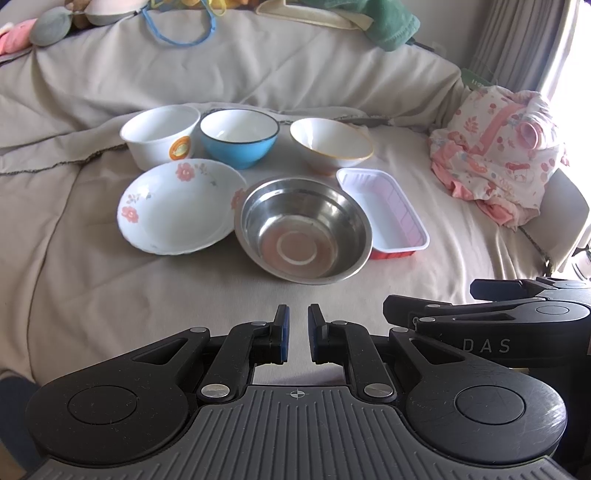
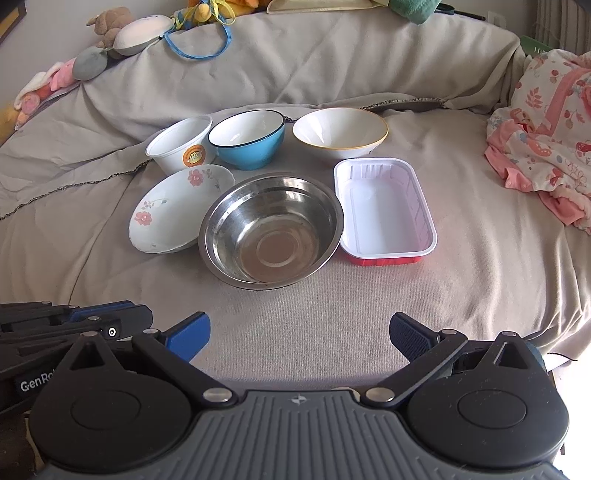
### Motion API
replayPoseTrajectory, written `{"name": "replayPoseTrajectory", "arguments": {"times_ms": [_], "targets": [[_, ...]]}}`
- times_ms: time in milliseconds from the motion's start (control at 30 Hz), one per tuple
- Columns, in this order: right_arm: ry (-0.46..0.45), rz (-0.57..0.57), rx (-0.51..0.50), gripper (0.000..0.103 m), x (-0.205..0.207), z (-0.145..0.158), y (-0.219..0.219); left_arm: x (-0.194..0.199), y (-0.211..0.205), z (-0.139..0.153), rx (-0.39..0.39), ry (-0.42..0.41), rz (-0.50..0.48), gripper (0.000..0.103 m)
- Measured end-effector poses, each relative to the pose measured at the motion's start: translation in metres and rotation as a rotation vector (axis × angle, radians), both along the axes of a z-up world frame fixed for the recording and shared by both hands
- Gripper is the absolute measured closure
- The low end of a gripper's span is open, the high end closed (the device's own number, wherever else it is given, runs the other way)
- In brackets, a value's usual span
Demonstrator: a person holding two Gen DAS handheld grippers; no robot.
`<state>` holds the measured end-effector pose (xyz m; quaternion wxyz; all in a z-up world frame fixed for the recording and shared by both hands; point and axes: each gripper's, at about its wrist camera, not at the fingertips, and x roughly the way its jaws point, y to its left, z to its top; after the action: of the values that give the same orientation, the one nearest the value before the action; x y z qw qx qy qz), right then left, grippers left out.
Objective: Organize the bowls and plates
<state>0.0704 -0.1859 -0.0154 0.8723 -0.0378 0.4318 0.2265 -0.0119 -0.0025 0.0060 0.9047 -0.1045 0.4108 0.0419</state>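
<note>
Six dishes on the grey cover ahead of both tongs

Left gripper (image 1: 298, 334) nearly closed, holding nothing; right gripper (image 2: 299, 332) spread wide, empty. Steel bowl (image 2: 271, 230) lies nearest ahead, floral plate (image 2: 177, 210) left, white tray (image 2: 384, 206) right, three bowls behind

A sofa draped in a loose beige-grey cover (image 2: 314, 332) fills the scene, its backrest rising behind in soft folds and creases. Along the top of the backrest lie soft toys (image 2: 110, 29), a blue strap (image 2: 199, 48) and a green cloth (image 1: 391, 22), while a heap of pink floral fabric (image 1: 498, 147) sits on the right end of the seat. Pale pleated curtains (image 1: 524, 40) hang at the far right, with bright daylight coming through beside them
</note>
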Motion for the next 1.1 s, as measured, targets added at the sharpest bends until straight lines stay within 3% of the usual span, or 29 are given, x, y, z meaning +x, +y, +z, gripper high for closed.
{"name": "replayPoseTrajectory", "arguments": {"times_ms": [767,1100], "targets": [[0.005,-0.004,0.014,0.000,0.002,-0.005,-0.001,0.006,-0.002,-0.005,0.007,0.021,-0.003,0.090],[-0.020,-0.048,0.076,0.000,0.032,-0.009,-0.027,0.040,-0.009,-0.011,0.048,0.047,-0.013,0.090]]}}
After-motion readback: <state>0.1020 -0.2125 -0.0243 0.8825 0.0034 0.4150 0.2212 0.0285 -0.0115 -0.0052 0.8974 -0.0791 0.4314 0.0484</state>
